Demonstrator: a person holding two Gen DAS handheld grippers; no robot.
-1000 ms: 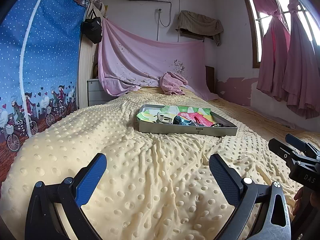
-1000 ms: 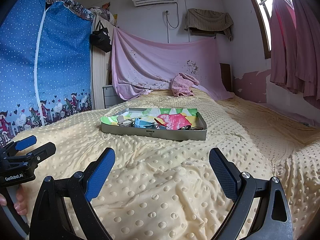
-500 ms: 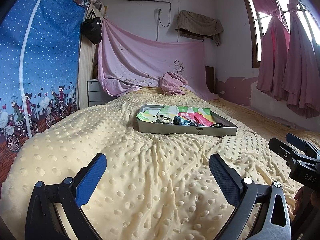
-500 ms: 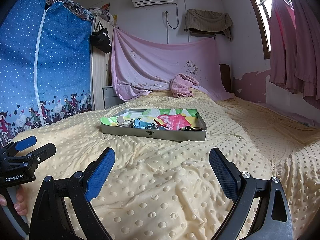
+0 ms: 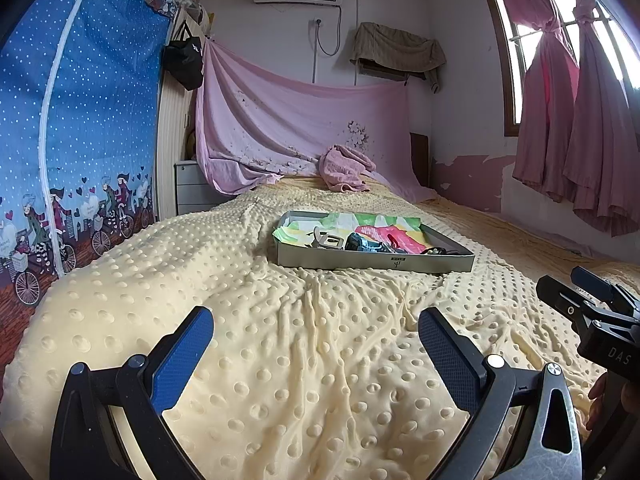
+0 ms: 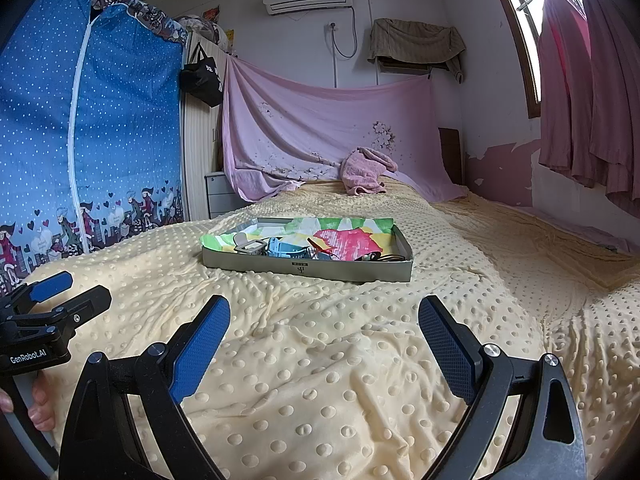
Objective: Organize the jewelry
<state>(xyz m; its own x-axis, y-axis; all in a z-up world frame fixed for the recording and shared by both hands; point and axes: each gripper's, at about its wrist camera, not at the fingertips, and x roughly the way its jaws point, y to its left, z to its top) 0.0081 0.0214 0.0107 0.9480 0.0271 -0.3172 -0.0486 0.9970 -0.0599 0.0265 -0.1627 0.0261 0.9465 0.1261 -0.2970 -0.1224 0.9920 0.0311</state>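
Observation:
A shallow grey metal tray (image 5: 376, 262) lies on the yellow dotted bedspread, ahead of both grippers; it also shows in the right wrist view (image 6: 308, 270). It holds colourful paper, a blue watch (image 6: 286, 249), a red piece (image 6: 320, 246) and other small jewelry bunched together. My left gripper (image 5: 316, 340) is open and empty, low over the bedspread, well short of the tray. My right gripper (image 6: 324, 328) is open and empty, likewise short of the tray. Each gripper shows at the edge of the other's view.
The bed (image 5: 280, 360) is covered by the bumpy yellow blanket. A pink towel (image 5: 346, 168) lies at the head. A blue dotted wardrobe (image 5: 72, 140) stands left, a grey drawer unit (image 5: 192, 186) beside it, pink curtains (image 5: 576, 120) right.
Almost nothing: both grippers stay open and nearly still; the right wrist view has shifted very slightly.

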